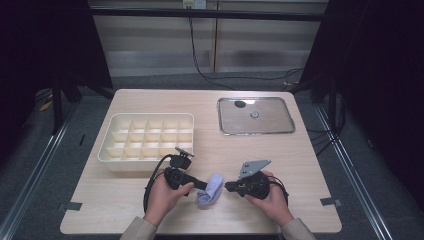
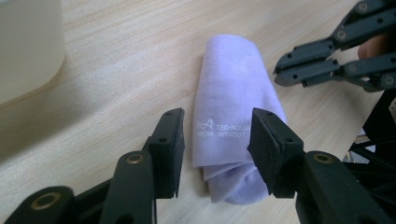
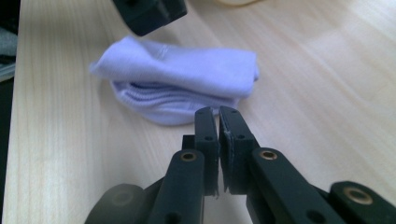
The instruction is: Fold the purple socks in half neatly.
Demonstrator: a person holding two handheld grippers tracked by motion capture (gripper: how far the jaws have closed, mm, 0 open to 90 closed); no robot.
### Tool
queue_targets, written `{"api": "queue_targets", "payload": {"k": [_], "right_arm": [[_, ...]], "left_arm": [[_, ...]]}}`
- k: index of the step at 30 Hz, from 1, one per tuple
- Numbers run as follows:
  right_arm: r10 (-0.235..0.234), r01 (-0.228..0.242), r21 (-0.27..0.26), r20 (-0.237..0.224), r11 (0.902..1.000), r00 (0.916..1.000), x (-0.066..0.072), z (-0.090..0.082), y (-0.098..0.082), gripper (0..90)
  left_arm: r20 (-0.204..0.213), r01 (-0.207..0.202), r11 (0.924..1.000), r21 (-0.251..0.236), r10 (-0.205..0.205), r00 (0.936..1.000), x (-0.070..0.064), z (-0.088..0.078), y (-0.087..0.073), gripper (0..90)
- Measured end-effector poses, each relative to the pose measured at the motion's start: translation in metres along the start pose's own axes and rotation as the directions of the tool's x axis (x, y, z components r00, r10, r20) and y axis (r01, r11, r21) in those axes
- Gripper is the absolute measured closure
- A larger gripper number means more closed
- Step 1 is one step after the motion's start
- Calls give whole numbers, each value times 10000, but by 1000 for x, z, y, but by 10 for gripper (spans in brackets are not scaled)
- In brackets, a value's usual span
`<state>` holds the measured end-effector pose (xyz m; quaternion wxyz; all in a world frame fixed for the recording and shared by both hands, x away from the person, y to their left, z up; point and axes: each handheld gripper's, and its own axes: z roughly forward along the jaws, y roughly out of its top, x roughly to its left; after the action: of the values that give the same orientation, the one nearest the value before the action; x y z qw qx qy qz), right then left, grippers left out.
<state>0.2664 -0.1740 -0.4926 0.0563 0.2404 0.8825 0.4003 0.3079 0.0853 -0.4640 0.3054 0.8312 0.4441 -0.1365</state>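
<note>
Two tools flanking a folded lilac cloth at the near edge of the desk.

Left to right: cream divider tray (image 1: 145, 137) at back left; left tool (image 2: 217, 140) wide, jaws straddling the cloth (image 2: 233, 107), maybe brushing it, hard to tell; cloth lies flat on the desk (image 1: 300, 150) between both tools, white print on top; right tool (image 3: 218, 119) jaws nearly closed, empty, tips just beside the cloth edge; steel tray (image 1: 256, 116) at back right.

A pale wooden table (image 1: 150, 210) is being lit beneath the tongs; grey floor (image 1: 30, 165) and dark curtains (image 1: 380, 75) are seen beyond.
</note>
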Motion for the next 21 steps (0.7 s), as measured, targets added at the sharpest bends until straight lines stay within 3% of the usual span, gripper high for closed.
{"api": "queue_targets", "payload": {"k": [8,12,21], "right_arm": [[-138,144,209,-268,9997,9995,7,6,-2,866],[-253,265,290,-410,9992,9988,11,10,-1,865],[-499,523,374,-618,9979,9968,17,16,1,859]], "left_arm": [[-8,171,9999,-24,-171,9999,1,7,3,513],[96,24,9993,365,-28,10000,2,12,5,503],[325,200,9983,553,-218,9992,2,20,2,482]]}}
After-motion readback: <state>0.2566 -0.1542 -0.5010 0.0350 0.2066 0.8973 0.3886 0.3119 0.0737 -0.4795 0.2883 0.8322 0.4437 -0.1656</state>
